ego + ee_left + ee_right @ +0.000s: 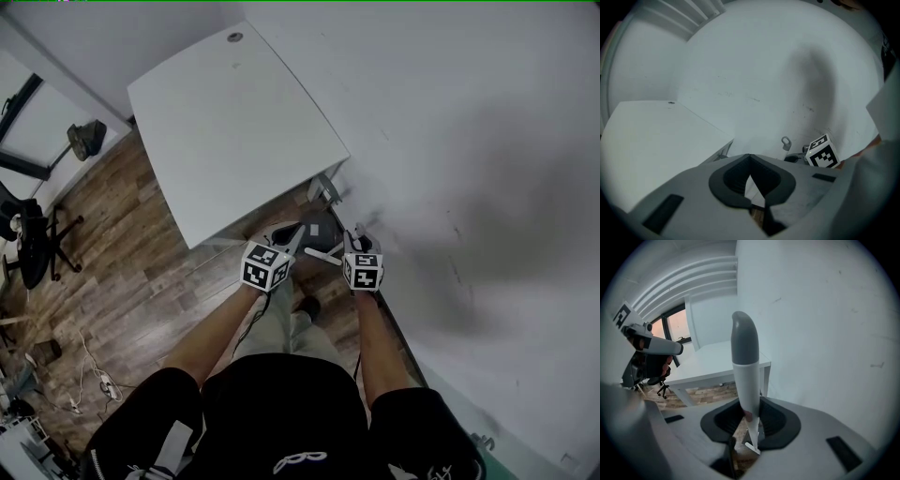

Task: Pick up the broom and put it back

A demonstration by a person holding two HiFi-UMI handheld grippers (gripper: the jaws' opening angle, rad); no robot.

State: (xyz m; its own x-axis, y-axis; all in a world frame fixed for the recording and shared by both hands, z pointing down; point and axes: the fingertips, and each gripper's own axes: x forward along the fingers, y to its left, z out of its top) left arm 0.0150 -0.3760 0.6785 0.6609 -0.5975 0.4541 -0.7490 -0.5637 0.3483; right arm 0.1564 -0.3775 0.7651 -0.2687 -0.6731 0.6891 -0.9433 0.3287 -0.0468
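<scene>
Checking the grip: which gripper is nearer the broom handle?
Right. The right gripper has its jaws clamped on the handle; the left gripper sits beside it, apart.

Dim, cool, even light. A soft dark shadow smears the wall (811,79) beyond the left jaws. Warm window (675,326) glow left of the right jaws. Fisheye bulge, black corners; the broom handle (745,366) looks soft-edged.

Your left forearm (211,342) and right forearm (373,342) reach forward and down, side by side. Your left gripper (750,157) has its fingers (729,178) closed, tips touching. Your right gripper (749,416) clamps the broom handle (744,366), which stands up between its fingers.
</scene>
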